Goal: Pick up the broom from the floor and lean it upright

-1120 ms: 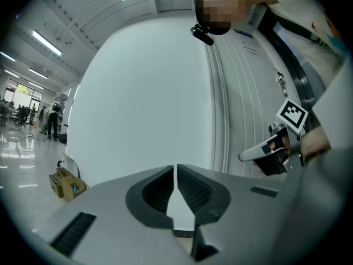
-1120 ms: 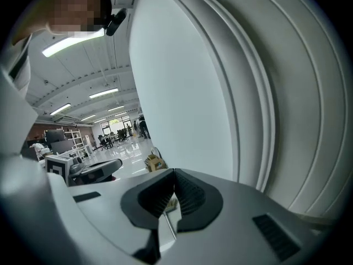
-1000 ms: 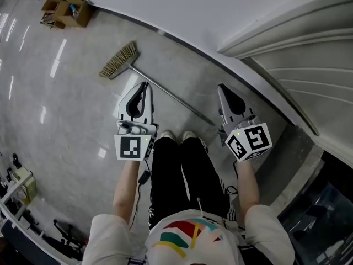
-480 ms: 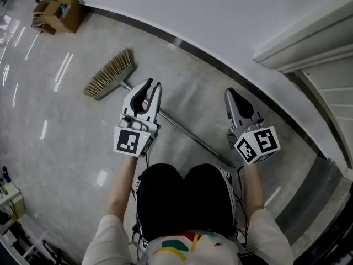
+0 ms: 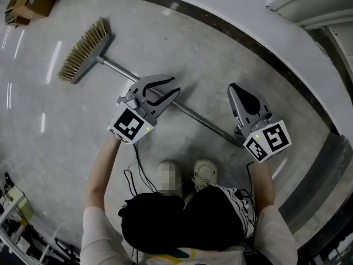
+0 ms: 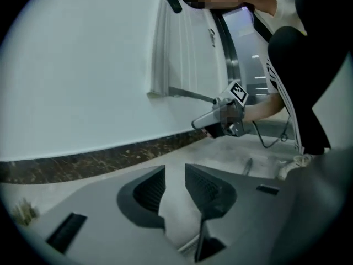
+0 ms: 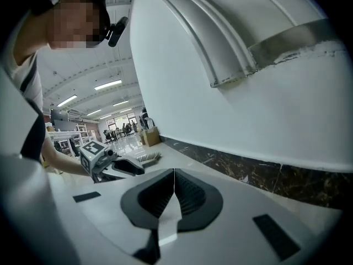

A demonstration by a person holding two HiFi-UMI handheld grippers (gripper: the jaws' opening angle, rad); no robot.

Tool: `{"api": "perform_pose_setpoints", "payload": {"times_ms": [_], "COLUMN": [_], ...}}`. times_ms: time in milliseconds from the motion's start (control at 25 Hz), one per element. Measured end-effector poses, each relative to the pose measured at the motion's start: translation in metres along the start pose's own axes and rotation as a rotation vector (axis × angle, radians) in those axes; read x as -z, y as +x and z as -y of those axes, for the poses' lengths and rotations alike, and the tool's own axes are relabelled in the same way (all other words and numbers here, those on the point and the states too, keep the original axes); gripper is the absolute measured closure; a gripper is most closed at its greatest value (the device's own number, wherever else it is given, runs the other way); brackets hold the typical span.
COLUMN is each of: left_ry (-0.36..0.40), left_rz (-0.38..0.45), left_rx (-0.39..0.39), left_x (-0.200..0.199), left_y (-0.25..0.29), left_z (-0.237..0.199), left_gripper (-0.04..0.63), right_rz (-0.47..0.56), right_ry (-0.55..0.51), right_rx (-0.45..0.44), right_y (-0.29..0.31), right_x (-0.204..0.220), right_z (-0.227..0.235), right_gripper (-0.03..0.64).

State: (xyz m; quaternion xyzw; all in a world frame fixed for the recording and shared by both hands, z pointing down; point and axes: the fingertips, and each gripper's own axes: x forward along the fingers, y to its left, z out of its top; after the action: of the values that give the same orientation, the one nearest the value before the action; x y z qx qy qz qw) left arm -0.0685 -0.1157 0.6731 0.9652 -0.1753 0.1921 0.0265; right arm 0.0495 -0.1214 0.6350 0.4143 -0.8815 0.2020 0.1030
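Observation:
The broom lies flat on the grey floor, its straw head (image 5: 85, 51) at the upper left. Its metal handle (image 5: 201, 120) runs down to the right. My left gripper (image 5: 174, 85) hovers over the middle of the handle, rolled onto its side. Its jaws have just been opening, and in the left gripper view (image 6: 175, 173) only floor shows between the pads. My right gripper (image 5: 239, 88) is shut and empty above the handle's end; its pads meet in the right gripper view (image 7: 174, 173). That view also shows the bristles (image 7: 148, 158).
A white wall with a dark baseboard (image 5: 220, 35) curves along the far side. A cardboard box (image 5: 27, 1) stands in the upper left corner. The person's shoes (image 5: 205, 173) are just behind the handle, with a cable on the floor. A door frame (image 5: 309, 4) is at the upper right.
Both grippers have sunk close to the floor as the person bent down. The left gripper has rolled sideways and its jaws have gone from shut to apart. The right stays shut.

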Motion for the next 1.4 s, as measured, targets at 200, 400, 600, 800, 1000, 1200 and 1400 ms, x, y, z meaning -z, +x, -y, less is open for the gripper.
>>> {"api": "perform_pose_setpoints", "payload": {"times_ms": [200,400,600,800,1000,1200,1400], "left_ry": [0.116,0.37,0.563,0.609,0.704,0.721,0.664], "left_rz": [-0.188,-0.426,-0.581,-0.653,-0.815,-0.865,-0.848], "left_rx": [0.312,0.547,0.684,0.736,0.78,0.778,0.767], "left_x": [0.036,0.069,0.091,0.096,0.122,0.125,0.123], "left_y": [0.034,0.056,0.068,0.072,0.063,0.067,0.069], "left_z": [0.064,0.111,0.143,0.151,0.156,0.155,0.152], "left_gripper": [0.442,0.442,0.442,0.442,0.442,0.445,0.476], "right_rz": [-0.003,0.013,0.018,0.049,0.048,0.042,0.075], "right_ry": [0.019,0.036,0.099,0.149,0.163,0.148,0.145], "right_rx": [0.032,0.077,0.134,0.174,0.154,0.139,0.155], "right_y": [-0.028,-0.055,-0.082,-0.1,-0.099,-0.096,-0.106], "right_x": [0.024,0.04,0.057,0.066,0.075,0.078,0.065], "right_z": [0.005,0.016,0.021,0.03,0.023,0.019,0.02], "right_gripper": [0.603,0.603,0.603,0.603,0.603,0.603,0.603]}}
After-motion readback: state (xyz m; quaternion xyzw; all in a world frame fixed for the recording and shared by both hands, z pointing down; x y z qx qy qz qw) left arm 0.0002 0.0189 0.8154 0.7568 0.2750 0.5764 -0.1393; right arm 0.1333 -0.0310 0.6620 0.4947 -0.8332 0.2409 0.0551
